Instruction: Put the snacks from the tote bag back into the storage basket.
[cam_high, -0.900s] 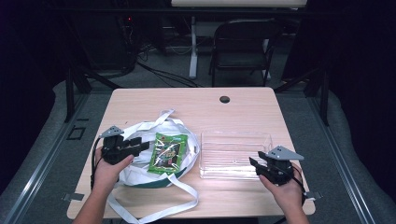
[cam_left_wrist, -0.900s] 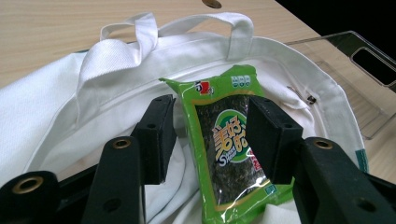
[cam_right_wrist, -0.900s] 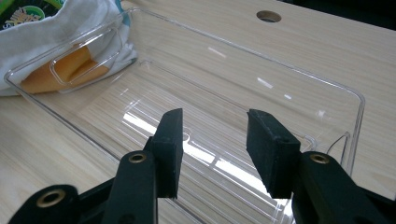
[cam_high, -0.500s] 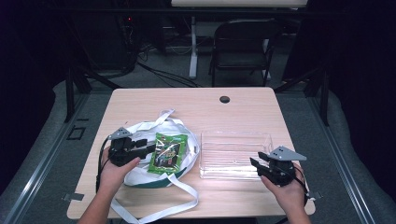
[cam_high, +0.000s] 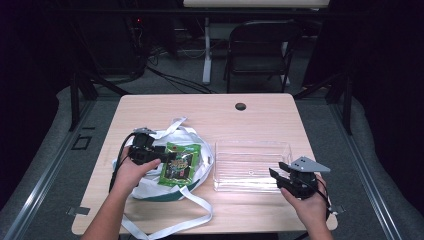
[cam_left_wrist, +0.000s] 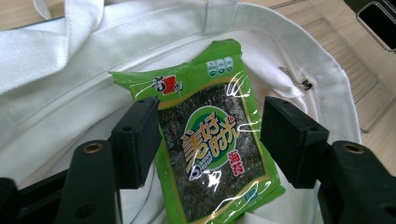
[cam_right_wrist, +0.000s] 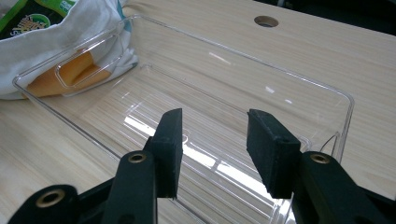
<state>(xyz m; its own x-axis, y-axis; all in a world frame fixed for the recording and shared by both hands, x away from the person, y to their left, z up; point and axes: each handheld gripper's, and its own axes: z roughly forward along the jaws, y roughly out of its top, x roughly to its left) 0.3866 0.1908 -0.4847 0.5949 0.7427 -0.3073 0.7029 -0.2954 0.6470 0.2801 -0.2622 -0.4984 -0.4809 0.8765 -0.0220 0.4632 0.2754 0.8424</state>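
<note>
A green seaweed snack packet (cam_high: 180, 164) (cam_left_wrist: 212, 140) lies flat on a white tote bag (cam_high: 195, 145) (cam_left_wrist: 56, 84) at the table's left. My left gripper (cam_high: 167, 156) (cam_left_wrist: 212, 140) hovers open over the packet, one jaw on each side of it, not closed on it. A clear plastic bin (cam_high: 252, 165) (cam_right_wrist: 196, 84) stands empty to the right of the bag. My right gripper (cam_high: 275, 176) (cam_right_wrist: 214, 149) is open at the bin's near right corner, jaws pointing into it.
The tote's long white straps (cam_high: 170, 227) trail toward the table's front edge. A round cable hole (cam_high: 240, 106) (cam_right_wrist: 266, 20) sits in the tabletop behind the bin. A dark folding chair (cam_high: 260, 50) stands beyond the table. Something orange (cam_right_wrist: 65, 72) shows through the bin's wall beside the bag.
My left gripper has moved right, from the bag's left edge to over the snack packet. The right gripper has stayed put by the bin.
</note>
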